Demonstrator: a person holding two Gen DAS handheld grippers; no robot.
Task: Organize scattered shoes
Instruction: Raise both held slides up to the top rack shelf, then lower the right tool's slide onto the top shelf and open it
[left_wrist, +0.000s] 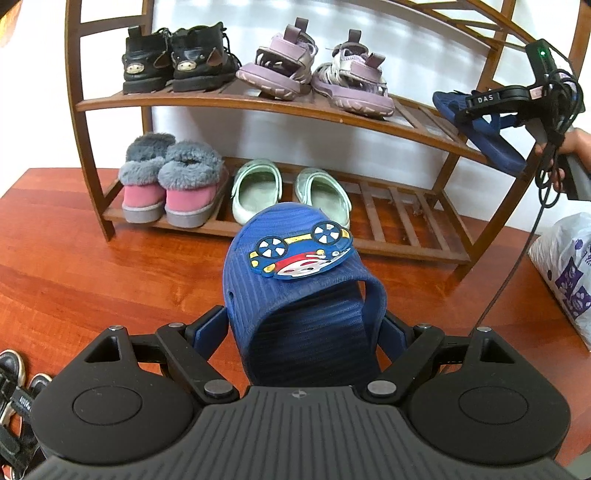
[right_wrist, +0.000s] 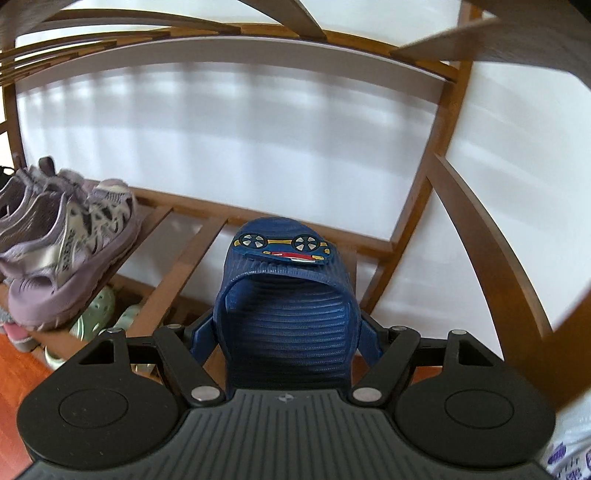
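Left gripper (left_wrist: 301, 332) clamps one blue slipper (left_wrist: 295, 280) by its heel between both jaws, above the red wooden floor (left_wrist: 92, 266) before the shoe rack (left_wrist: 406, 122). Right gripper (right_wrist: 291, 332) likewise grips the matching slipper (right_wrist: 284, 295), over the rack's middle shelf (right_wrist: 192, 254). Each ribbed slipper bears a cartoon car.

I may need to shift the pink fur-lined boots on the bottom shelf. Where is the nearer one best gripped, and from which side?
Grip the nearer pink boot across its heel, from the open front of the rack. Its heel faces outward and its sides there are firm and narrow; the grey fur cuff above would squash.
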